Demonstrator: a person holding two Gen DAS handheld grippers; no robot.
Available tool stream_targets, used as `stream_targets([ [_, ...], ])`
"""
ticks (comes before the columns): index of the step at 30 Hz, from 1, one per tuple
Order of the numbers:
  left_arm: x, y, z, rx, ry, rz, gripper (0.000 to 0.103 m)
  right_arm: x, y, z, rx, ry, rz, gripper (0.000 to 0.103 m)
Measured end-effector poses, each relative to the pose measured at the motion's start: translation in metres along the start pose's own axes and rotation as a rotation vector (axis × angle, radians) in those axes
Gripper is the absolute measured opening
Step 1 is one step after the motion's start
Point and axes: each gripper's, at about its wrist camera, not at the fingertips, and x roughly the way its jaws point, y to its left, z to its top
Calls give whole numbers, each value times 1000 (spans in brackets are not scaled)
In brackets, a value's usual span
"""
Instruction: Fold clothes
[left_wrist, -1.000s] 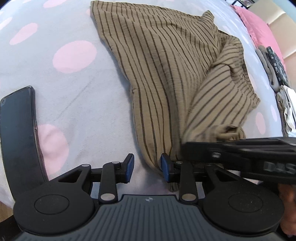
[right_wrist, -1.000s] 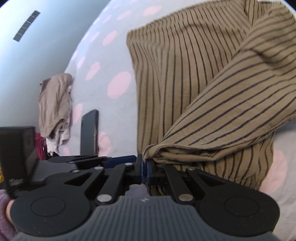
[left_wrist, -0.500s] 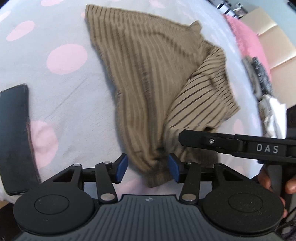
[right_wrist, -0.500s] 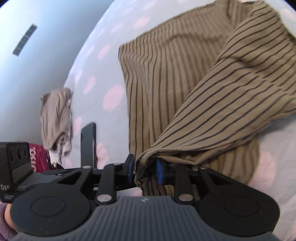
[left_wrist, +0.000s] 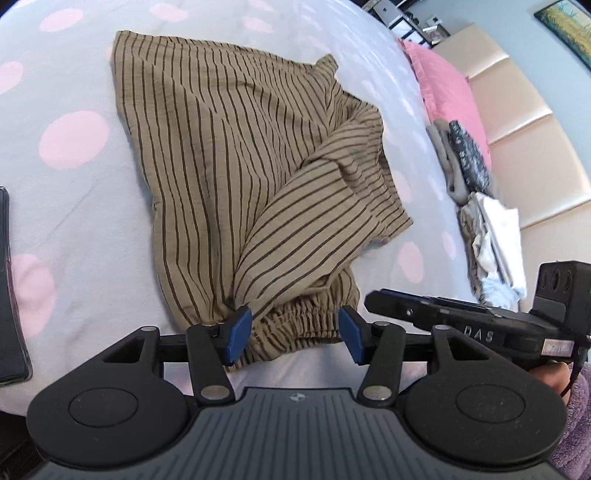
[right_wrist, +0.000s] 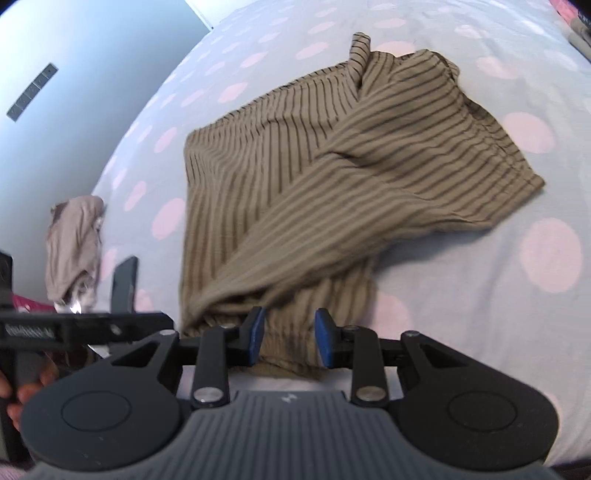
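Polka-dot bed (left_wrist: 74, 229) carries our striped garment (left_wrist: 229, 155), one flap folded across, further folds remaining; left claw (left_wrist: 295, 330) and right claw (right_wrist: 288, 338), just opening, grip nothing.

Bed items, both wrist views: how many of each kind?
Striped brown garment: 1
Dark phone: 1
Clothes heaps off to the sides: 2
Pink pillow: 1
Total: 5
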Motion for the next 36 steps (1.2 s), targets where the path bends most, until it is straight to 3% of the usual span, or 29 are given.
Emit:
stream_targets([
  [4, 14, -2, -3, 23, 49, 54, 50, 4, 4, -18, -133, 29, -66, 44],
  [8, 27, 4, -5, 3, 67, 78, 49, 16, 18, -36, -295, 44, -140, 47],
  [10, 31, 8, -4, -25, 64, 59, 45, 23, 21, -41, -339, 45, -171, 47],
  [15, 33, 11, -1, -39, 45, 31, 16, 35, 20, -41, -378, 35, -231, 47],
  [17, 29, 11, -1, -47, 31, 28, 7, 34, 21, -42, -386, 29, -241, 44],
  [19, 22, 11, -1, -49, 14, 27, 6, 31, 21, -43, -388, 14, -254, 32],
  [24, 10, 16, -8, -76, -1, 42, 5, 22, 20, -41, -363, -11, -212, 13],
  [29, 14, 22, -15, -92, 26, 93, 5, 26, 33, -44, -436, 16, -203, 10],
  [36, 35, 31, -12, -82, 49, 148, 5, 38, 26, -45, -416, 62, -199, 9],
])
